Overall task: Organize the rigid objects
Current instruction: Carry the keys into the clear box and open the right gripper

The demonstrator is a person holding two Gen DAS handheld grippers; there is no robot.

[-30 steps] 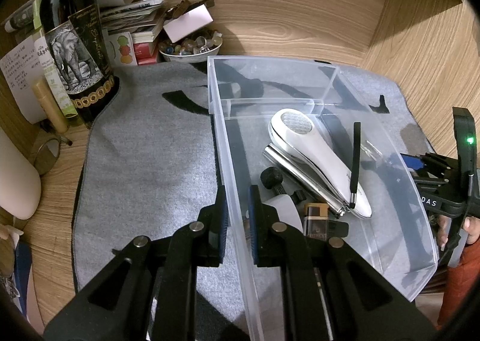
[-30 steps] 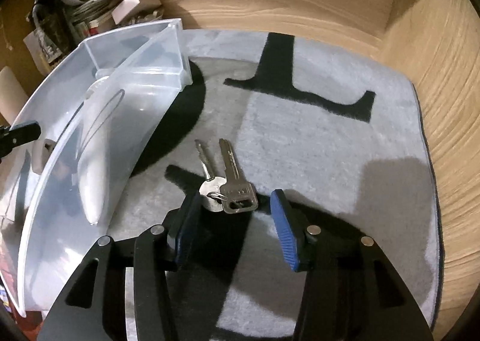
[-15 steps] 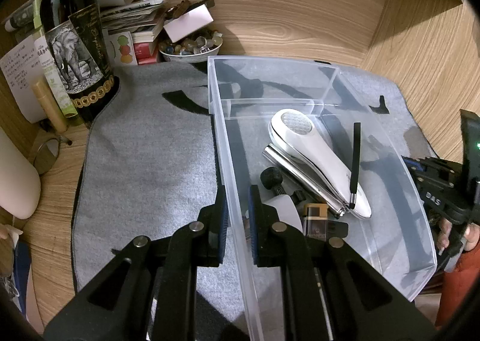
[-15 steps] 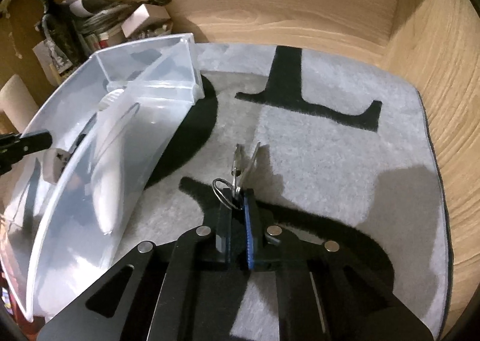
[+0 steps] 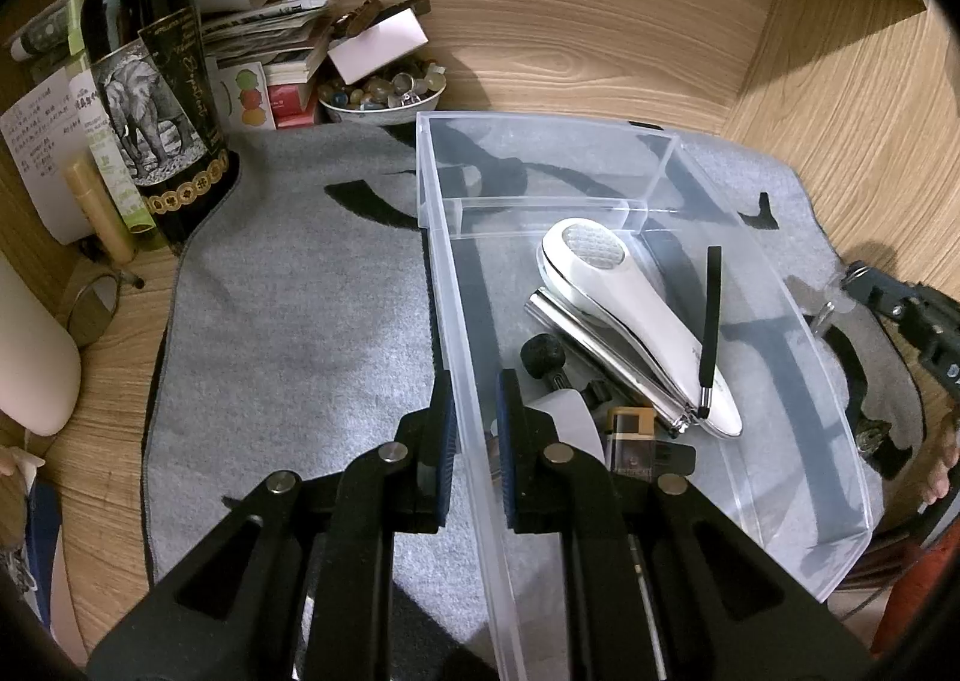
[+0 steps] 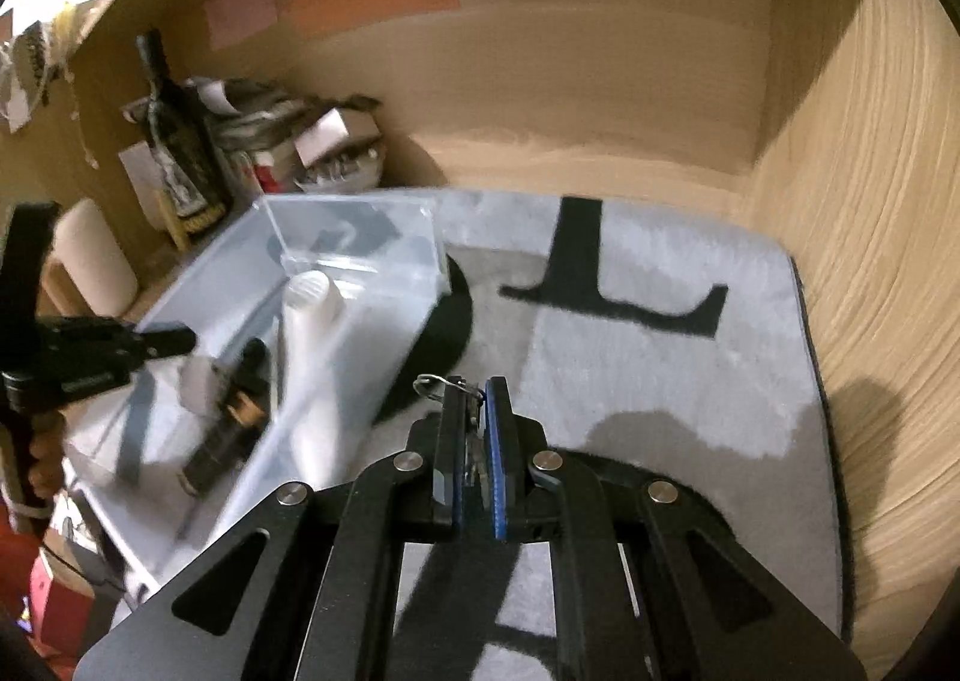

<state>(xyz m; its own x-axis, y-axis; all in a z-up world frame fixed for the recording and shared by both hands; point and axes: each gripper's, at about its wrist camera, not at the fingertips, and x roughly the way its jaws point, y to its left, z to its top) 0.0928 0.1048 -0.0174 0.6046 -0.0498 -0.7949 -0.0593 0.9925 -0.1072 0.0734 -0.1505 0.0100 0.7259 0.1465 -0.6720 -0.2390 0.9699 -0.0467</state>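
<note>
Now the keys [image 6: 474, 411] sit pinched between the closed blue pads of the right gripper [image 6: 474, 399], their ring [image 6: 433, 381] poking out to the left of the tips, above the grey mat [image 6: 660, 381] just right of the clear plastic bin [image 5: 798, 315]. Inside that bin lie a white handheld device [image 5: 630, 309], a black stylus [image 5: 711, 321], a metal bar [image 5: 600, 351] and smaller dark items. Meanwhile the left gripper [image 5: 477, 423] is clamped on the bin's left wall, one pad either side, with a dark bottle [image 5: 150, 81] and a bowl of beads [image 5: 384, 93] at the mat's far edge.
</note>
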